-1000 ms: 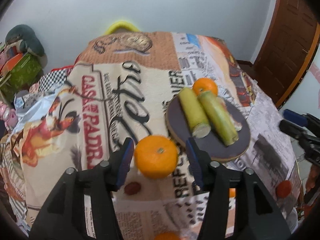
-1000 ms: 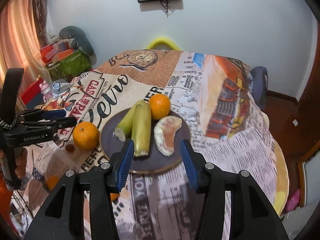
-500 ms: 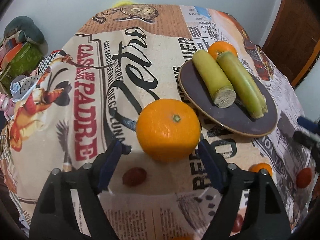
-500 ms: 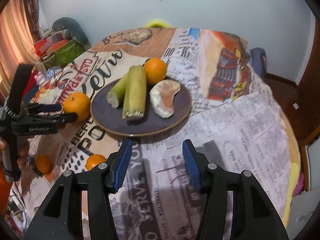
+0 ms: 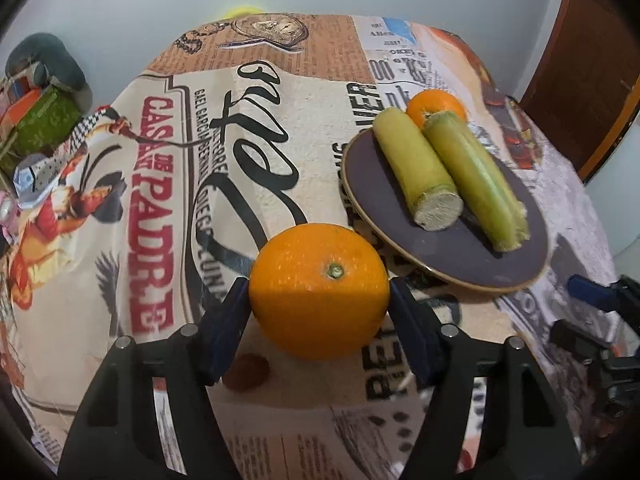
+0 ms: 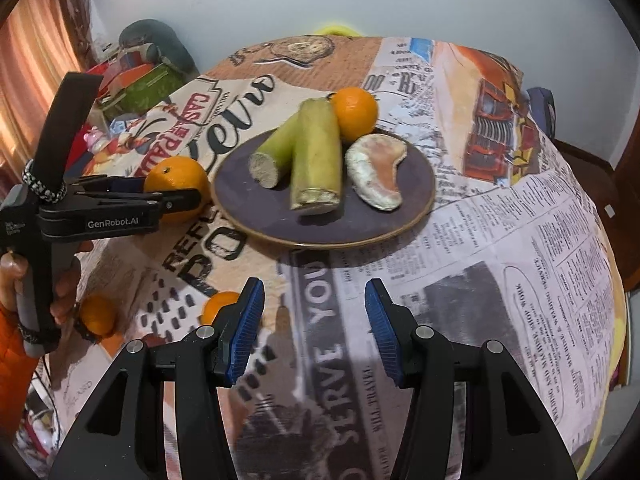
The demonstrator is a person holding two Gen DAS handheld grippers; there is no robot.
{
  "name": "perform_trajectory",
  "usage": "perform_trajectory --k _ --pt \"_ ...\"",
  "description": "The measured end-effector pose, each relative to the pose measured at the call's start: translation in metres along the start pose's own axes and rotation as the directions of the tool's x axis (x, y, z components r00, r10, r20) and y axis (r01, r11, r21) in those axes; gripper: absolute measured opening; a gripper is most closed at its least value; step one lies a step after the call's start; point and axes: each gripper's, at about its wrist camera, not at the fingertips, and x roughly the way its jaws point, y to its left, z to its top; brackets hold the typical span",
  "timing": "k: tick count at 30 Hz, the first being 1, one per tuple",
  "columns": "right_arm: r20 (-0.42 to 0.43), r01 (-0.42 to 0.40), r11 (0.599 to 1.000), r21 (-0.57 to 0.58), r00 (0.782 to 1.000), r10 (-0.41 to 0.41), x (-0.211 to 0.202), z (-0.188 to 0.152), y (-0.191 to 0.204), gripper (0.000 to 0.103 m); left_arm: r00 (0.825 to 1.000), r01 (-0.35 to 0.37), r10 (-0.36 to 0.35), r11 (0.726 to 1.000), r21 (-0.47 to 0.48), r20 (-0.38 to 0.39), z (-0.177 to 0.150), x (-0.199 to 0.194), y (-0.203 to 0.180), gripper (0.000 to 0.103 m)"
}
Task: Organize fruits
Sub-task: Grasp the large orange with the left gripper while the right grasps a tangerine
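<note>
My L gripper clamped on round glossy orange, at 7 o'clock of dark purple plate. Firm, waxy peel, may slip; hold at widest girth. R gripper apart, empty.

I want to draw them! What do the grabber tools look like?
Both are black plastic with silver screws. The right gripper has ridged blue pads. The left gripper says "GenRobot.AI" in white, wears a black-and-white braided cord, and an orange sleeve shows.

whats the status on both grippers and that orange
Left gripper closed on the orange, beside the plate. Right gripper open, empty, over the tablecloth. Plate holds two stalks, another orange; little free room.
</note>
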Motion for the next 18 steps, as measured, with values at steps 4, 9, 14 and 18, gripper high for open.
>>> perform_trajectory --k 4,9,14,18 --pt "-0.008 -0.022 1.000 -0.009 1.000 0.022 0.002 -0.001 0.014 0.049 0.999 0.018 -0.018 1.000 0.006 0.043 -0.012 -0.028 0.001 0.068" --pt "-0.048 -0.037 0.999 -0.024 0.998 0.036 0.013 -0.006 0.030 0.049 0.995 0.036 -0.036 0.999 0.006 0.089 -0.030 -0.064 0.004 0.068" --pt "-0.098 -0.075 0.997 0.036 0.992 0.078 0.027 -0.008 0.029 0.036 0.995 0.054 -0.055 0.998 0.017 0.082 -0.046 -0.077 0.008 0.068" --pt "-0.101 -0.079 0.995 0.057 0.991 0.085 0.025 -0.010 0.028 0.032 0.996 0.061 -0.062 0.998 0.020 0.064 -0.055 -0.075 0.008 0.068"
